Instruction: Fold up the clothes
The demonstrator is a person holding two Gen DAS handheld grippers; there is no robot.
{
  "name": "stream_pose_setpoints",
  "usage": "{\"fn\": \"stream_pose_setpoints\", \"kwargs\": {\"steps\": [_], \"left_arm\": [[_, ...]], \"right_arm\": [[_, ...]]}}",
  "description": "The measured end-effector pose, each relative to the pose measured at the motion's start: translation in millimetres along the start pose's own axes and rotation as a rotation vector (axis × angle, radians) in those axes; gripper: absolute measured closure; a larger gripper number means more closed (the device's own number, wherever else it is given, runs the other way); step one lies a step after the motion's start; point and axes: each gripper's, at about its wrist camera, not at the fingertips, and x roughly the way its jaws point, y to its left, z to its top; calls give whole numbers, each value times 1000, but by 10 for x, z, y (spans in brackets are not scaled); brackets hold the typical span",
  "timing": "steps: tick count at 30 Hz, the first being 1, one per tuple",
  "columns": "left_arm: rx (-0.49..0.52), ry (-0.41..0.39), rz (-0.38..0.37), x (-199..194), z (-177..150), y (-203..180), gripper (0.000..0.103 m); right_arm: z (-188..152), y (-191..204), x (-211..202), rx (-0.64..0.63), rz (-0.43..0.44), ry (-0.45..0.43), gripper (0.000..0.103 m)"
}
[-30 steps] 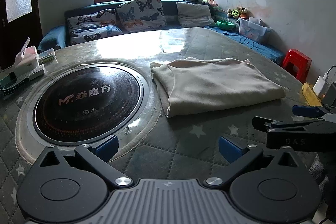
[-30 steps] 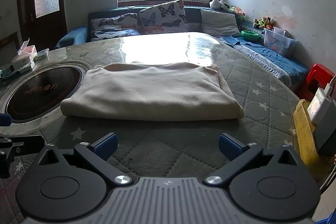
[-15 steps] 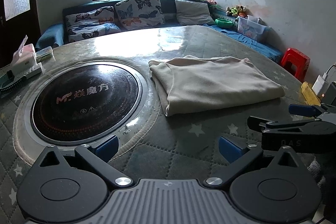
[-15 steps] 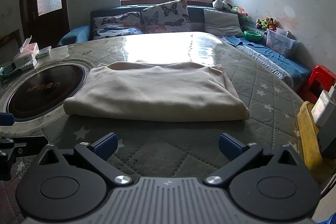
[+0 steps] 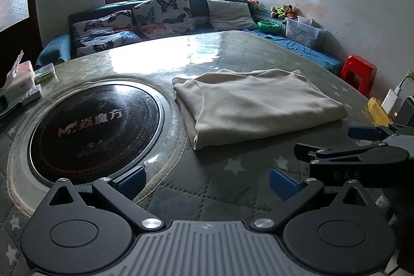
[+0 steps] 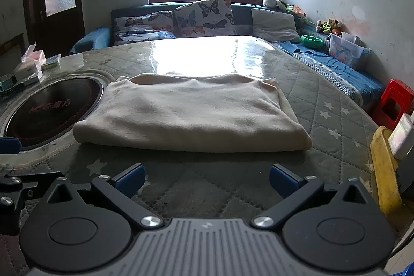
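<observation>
**Folded garment on the worktop, both claws empty**

We see a cream garment (image 6: 191, 113) lying folded into a flat rectangle on the round quilted worktop (image 6: 323, 105), its near fold edge facing the right wrist camera. In the left wrist view the same garment (image 5: 256, 107) sits just beside the black round cooktop (image 5: 95, 126) set into the worktop, with its left edge lying over the cooktop's pale surround.

Our left claw (image 5: 207, 179) is spread wide with nothing between its blue-tipped fingers; it hovers over the near part of the worktop, short of the garment. Our right claw (image 6: 207, 176) is likewise wide apart and empty, aimed at the garment's near fold but not touching it. From the left wrist view, the right claw appears at the right edge, near the garment's near right corner.

Behind the worktop we see a sofa (image 6: 124, 14) with butterfly cushions (image 6: 204, 14), and a red stool (image 6: 393, 102) at the right.
</observation>
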Motion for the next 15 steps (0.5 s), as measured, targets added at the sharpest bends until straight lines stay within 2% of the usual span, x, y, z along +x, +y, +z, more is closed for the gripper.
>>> {"fn": "stream_pose_setpoints", "kwargs": {"steps": [15], "left_arm": [[22, 9, -11, 132, 48, -36, 0]], "right_arm": [[50, -28, 136, 9, 3, 13, 0]]}}
